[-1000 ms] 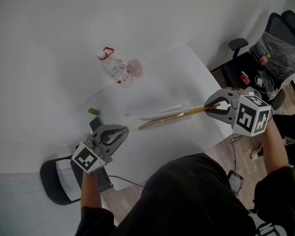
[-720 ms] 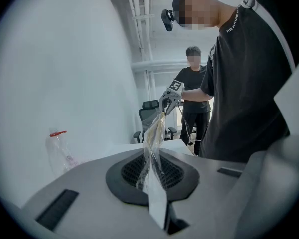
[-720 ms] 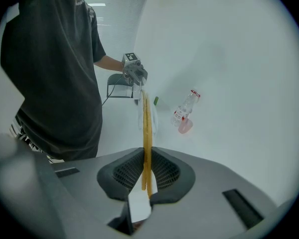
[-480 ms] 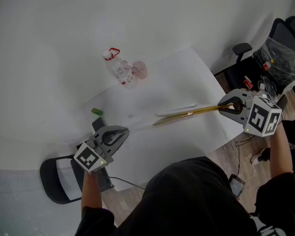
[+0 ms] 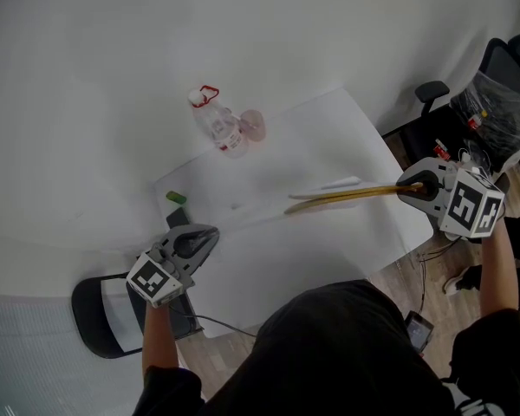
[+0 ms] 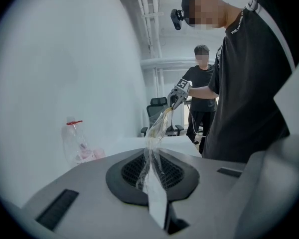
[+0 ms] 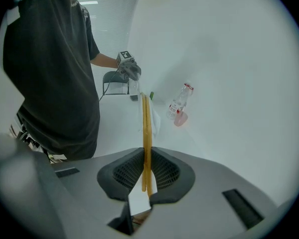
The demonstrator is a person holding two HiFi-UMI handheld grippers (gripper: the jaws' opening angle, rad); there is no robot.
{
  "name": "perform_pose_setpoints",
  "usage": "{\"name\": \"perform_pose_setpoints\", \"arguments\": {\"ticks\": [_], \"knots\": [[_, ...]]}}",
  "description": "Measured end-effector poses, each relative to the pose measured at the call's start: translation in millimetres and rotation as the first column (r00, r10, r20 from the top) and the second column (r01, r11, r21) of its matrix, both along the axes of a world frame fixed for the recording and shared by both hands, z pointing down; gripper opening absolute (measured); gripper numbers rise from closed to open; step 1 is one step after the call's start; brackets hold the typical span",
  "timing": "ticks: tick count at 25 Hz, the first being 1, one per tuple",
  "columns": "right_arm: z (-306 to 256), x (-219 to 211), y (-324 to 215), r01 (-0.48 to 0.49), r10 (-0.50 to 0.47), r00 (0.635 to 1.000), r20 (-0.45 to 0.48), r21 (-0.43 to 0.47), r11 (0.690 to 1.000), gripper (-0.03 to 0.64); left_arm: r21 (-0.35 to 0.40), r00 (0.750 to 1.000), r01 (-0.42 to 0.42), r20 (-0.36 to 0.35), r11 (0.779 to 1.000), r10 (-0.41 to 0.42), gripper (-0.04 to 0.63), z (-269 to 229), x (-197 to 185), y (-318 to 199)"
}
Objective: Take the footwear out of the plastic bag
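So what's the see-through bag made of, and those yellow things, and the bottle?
The bag looks like thin, clear, glossy plastic film: you see through it and it crinkles. The two yellow strips look thin, straight and matte, maybe foam or wood; edge-on, I can't tell. The bottle looks like clear plastic with a red top.

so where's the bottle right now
In the head view the bottle stands at the far edge of the table, left of centre, beside a pink thing.
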State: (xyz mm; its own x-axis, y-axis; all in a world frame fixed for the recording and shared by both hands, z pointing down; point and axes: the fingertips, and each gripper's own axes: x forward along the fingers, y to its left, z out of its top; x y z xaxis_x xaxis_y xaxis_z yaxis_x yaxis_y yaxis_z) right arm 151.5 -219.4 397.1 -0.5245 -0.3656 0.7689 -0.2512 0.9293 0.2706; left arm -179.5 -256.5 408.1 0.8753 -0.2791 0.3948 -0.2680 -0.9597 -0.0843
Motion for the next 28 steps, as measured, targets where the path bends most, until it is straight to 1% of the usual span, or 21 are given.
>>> {"name": "perform_pose_setpoints", "arguments": {"ticks": [5,9,15,18,20,25,28], "knots": [[-3,2,-1,-0.007,0.007,1.000,0.010,-0.005,1.000,0.054,-0.004,1.000,0.023,-0.002,1.000,-0.023,0.035,-1,-7,-2],[-7,7,-4,-0.019,0.019,1.000,0.017,-0.002,1.000,0.054,0.020,0.999,0.048,0.023,0.999,-0.049,0.035,-4,-15,-10],[-13,12,-9,-0.036,0.036,0.999,0.026,0.010,0.999,0.052,0.041,0.995,0.095,0.020,0.995,-0.096,0.035,-11,-30,-21],[-15,14,-10,-0.045,0.044,0.998,0.045,0.013,0.999,0.048,0.044,0.993,0.120,0.010,0.992,-0.121,0.035,-13,-34,-25],[-13,13,-9,-0.049,0.049,0.997,0.060,0.009,0.999,0.042,0.042,0.992,0.124,0.002,0.991,-0.125,0.035,-11,-34,-24],[-2,1,-4,-0.040,0.044,0.992,0.118,-0.038,0.998,0.035,0.040,0.994,0.111,0.003,0.993,-0.111,0.035,-7,-29,-23],[5,-6,-2,-0.029,0.037,0.990,0.134,-0.056,0.998,0.035,0.042,0.994,0.106,0.008,0.994,-0.106,0.035,-9,-27,-23]]}}
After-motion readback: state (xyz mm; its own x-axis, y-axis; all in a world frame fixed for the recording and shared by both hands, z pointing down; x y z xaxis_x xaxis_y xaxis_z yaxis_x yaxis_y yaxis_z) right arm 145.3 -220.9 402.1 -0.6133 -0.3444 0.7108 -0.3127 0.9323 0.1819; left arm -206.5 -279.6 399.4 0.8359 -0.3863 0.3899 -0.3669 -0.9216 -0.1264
